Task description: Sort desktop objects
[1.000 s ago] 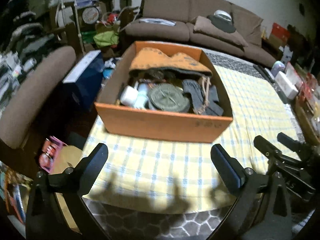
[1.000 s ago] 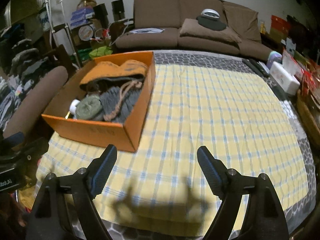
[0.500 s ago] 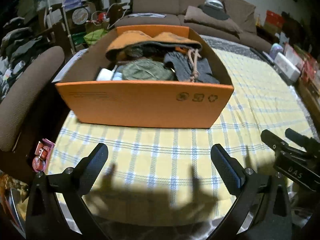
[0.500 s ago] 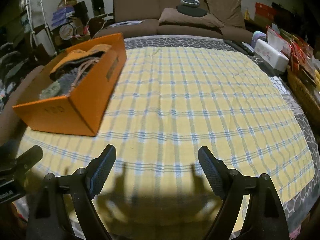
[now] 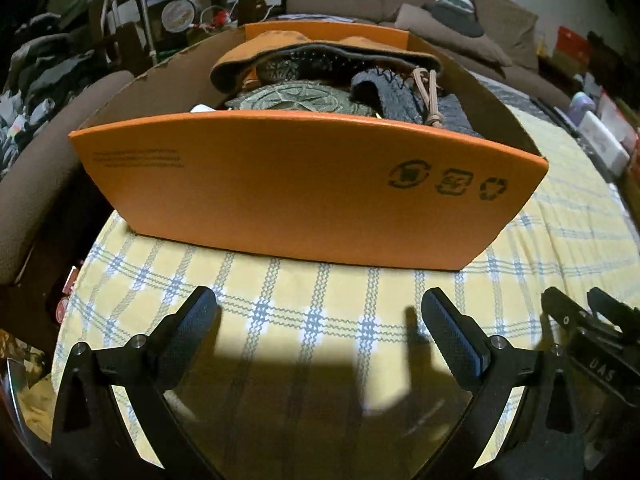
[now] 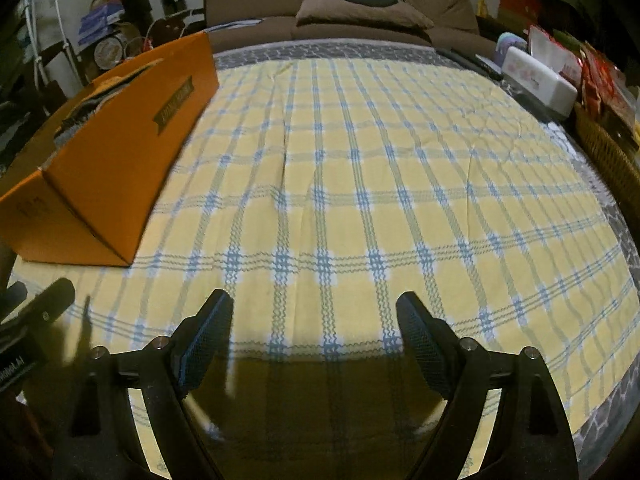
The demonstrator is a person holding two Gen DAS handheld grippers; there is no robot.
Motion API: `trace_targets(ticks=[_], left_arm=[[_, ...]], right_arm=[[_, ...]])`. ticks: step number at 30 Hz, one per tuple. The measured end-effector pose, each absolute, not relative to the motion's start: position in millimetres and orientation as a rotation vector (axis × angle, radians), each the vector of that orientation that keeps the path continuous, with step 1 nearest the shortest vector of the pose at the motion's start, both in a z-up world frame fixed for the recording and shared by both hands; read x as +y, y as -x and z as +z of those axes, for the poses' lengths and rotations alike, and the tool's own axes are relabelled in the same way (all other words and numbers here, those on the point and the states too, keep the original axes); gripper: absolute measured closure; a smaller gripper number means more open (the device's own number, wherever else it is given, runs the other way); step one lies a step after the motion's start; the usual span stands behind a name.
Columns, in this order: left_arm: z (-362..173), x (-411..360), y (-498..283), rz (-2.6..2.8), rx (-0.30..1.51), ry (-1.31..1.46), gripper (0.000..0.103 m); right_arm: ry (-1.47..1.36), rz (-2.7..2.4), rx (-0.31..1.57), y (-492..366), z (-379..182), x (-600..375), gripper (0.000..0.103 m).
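Observation:
An orange cardboard box (image 5: pixel 304 192) stands on the yellow plaid tablecloth (image 5: pixel 280 300), right in front of my left gripper (image 5: pixel 318 294). That gripper is open and holds nothing. Over the box wall I see an orange cloth item (image 5: pixel 320 46), a green round disc (image 5: pixel 296 98) and a grey knitted piece with a cord (image 5: pixel 404 96). In the right wrist view the box (image 6: pixel 116 152) sits at the left. My right gripper (image 6: pixel 314 297) hovers low over bare cloth (image 6: pixel 380 160), its jaws opening with nothing between them.
A brown sofa (image 6: pixel 360 12) lies beyond the table. A white tissue box (image 6: pixel 536 76) and a wicker basket (image 6: pixel 608 152) line the right edge. A brown padded chair (image 5: pixel 36 184) stands left of the box, with clutter behind it.
Both grippers have come down toward the table and nearer the box. The box front now fills the left wrist view and hides most of its contents.

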State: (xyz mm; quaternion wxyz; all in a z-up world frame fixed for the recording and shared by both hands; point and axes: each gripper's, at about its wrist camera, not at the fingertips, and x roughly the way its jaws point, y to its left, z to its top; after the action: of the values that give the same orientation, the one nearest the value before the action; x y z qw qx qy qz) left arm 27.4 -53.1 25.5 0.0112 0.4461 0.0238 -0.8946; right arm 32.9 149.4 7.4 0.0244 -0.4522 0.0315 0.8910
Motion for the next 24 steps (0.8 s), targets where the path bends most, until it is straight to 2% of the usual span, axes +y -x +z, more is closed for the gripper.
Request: trace_targets(ticks=[3, 5, 7, 24], left_arm=[[19, -49, -27, -2.805, 0.068, -1.431, 0.000], [12, -47, -25, -2.794, 0.064, -1.475, 0.000], [9, -42, -27, -2.793, 0.013, -1.457, 0.000], [8, -42, -27, -2.787, 0.018, -1.457, 0.000]], right_arm=[[1.410, 2.758, 0.077, -32, 6, 147, 0.008], [1.431, 2.760, 0.057, -31, 3, 146, 0.000], [1.428, 2.759, 0.049, -31, 2, 145, 0.000], [1.395, 2.767, 0.031, -32, 0, 143, 0.000]])
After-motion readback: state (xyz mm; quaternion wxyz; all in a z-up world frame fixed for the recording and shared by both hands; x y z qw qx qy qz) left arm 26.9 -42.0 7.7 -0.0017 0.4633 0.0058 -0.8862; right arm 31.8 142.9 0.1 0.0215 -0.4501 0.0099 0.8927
